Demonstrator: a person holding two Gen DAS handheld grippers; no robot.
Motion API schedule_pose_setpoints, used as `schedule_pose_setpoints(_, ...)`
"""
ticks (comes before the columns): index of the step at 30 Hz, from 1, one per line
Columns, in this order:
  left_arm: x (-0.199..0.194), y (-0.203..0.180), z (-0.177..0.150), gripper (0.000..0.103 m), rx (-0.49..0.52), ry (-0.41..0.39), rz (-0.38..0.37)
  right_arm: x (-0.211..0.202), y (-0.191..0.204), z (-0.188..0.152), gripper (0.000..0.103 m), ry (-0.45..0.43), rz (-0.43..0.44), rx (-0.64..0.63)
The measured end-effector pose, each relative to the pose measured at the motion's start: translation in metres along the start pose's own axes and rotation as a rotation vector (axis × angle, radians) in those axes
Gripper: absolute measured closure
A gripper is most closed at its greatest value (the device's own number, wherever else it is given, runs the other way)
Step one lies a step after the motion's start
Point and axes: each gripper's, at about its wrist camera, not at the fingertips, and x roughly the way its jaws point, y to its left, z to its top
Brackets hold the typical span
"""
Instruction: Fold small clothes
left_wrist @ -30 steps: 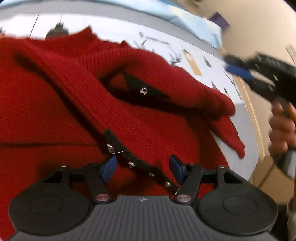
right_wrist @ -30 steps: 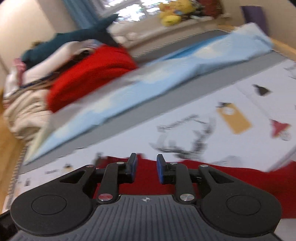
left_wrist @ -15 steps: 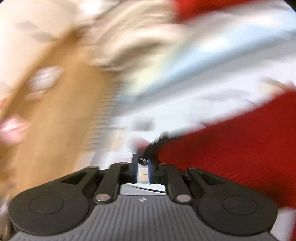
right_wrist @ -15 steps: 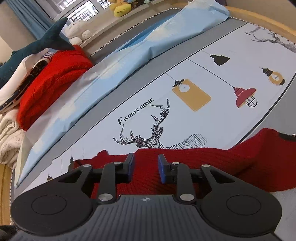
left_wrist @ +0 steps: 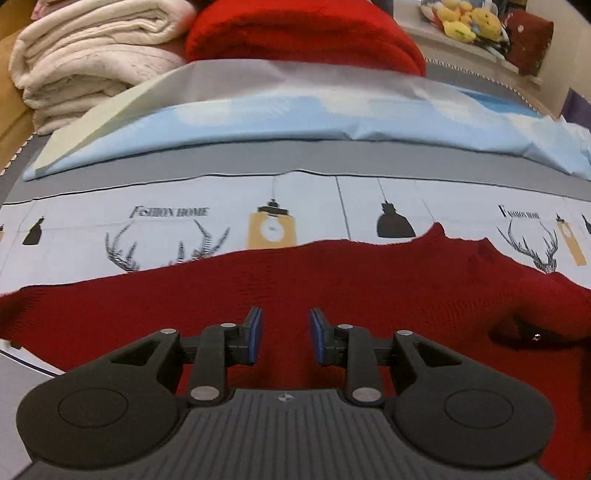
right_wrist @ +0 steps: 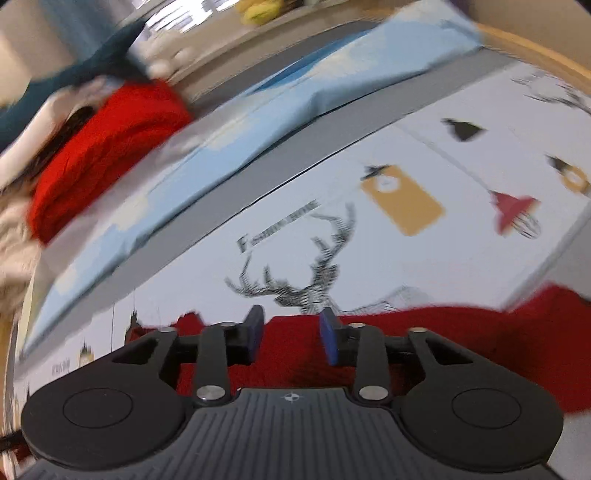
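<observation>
A dark red knit sweater (left_wrist: pixel 332 280) lies spread on the printed bed sheet (left_wrist: pixel 166 229); a black trim piece with a metal stud (left_wrist: pixel 535 336) shows at its right side. My left gripper (left_wrist: pixel 284 334) hovers over the sweater's middle, jaws opening, nothing pinched between the blue pads. In the right wrist view the same sweater (right_wrist: pixel 480 343) lies under my right gripper (right_wrist: pixel 291 332), near its far edge. The right jaws are opening too, with only cloth below them, not gripped. That view is motion-blurred.
A pale blue folded quilt (left_wrist: pixel 332 114) runs across the bed behind the sweater. Beyond it stand a cream blanket pile (left_wrist: pixel 85 62) and a bright red folded knit (left_wrist: pixel 303 33). Plush toys (left_wrist: pixel 465 22) sit on the sill at the far right.
The left gripper closed on the studded trim, swung across the bed, then opened over the flat sweater. The right gripper sank toward the sweater's edge and its jaws widened.
</observation>
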Motion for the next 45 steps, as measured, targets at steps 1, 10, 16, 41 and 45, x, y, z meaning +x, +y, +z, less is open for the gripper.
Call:
schedule_pose_setpoints(1,0.003,-0.005,0.0,0.072,-0.004,0.007,0.002,0.011,0.005,0.004,0.056,0.032,0.014,-0.031)
schedule_pose_setpoints(10,0.019,-0.026,0.007,0.069,-0.001,0.043,0.001,0.103,0.022,0.001,0.044,0.213,-0.046,-0.187)
schedule_pose_setpoints(16,0.024,-0.018,0.011,0.069,-0.003,0.043,0.022,0.101,0.065,-0.012,0.093,0.213,-0.064,-0.571)
schedule_pose_setpoints(41,0.014,-0.032,0.01,0.062,0.035,0.029,0.006,0.02,-0.092,0.014,0.063,0.008,-0.255,0.134)
schedule_pose_setpoints(45,0.013,-0.04,0.009,0.062,0.054,0.025,0.009,-0.02,-0.152,-0.023,0.058,0.047,-0.197,0.596)
